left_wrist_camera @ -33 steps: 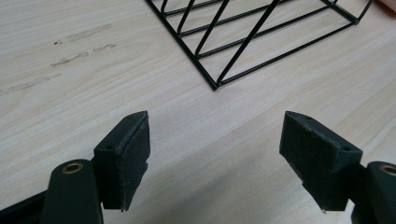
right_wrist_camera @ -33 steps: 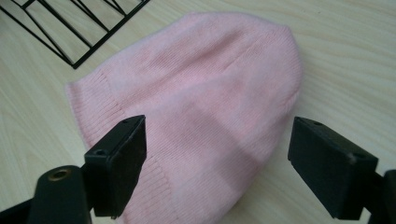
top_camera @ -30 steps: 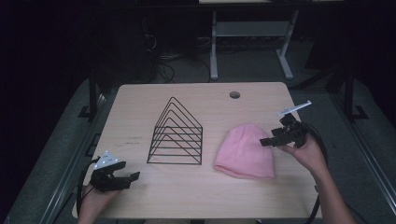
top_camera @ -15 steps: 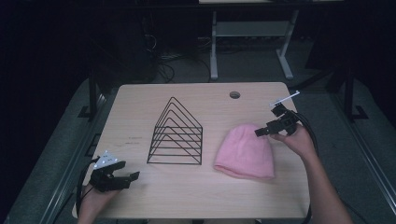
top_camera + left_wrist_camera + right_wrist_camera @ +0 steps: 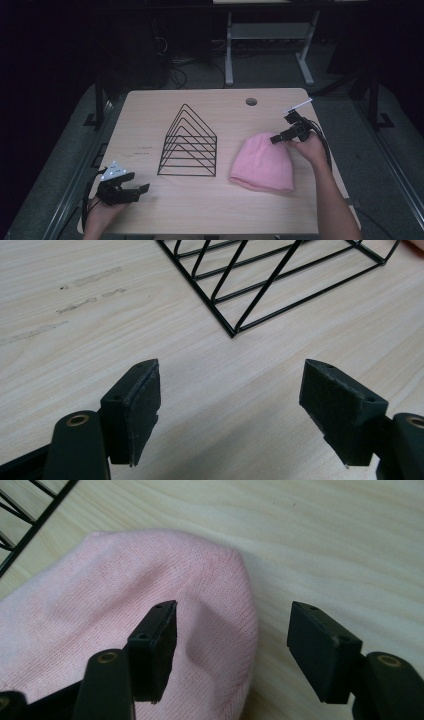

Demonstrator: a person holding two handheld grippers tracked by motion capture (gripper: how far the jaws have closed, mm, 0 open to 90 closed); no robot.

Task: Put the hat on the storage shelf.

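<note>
step: grabbing the pink beanie (image 5: 262,162), lying flat right-centre of the high view beside the wire rack (image 5: 189,144). right gripper (image 5: 232,630) jaws just been closing, straddling its crown edge, not pinching yet. next: finish the squeeze on the knit, then lift. left gripper (image 5: 230,390) spread, idle lower left.

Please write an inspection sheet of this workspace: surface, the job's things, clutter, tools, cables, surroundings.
Surface: light wood table, faint scuff marks, round hole near far edge.
Job's things: pink knit hat lying flat.
Clutter: black wire rack left of hat, apart from it.
Tools: right tool at hat's crown edge, one pad on the knit, jaws just closing, not yet clamped; left tool open above bare table.
Cables: one trails along right forearm.
Surroundings: dark floor, metal frame legs behind table.
</note>
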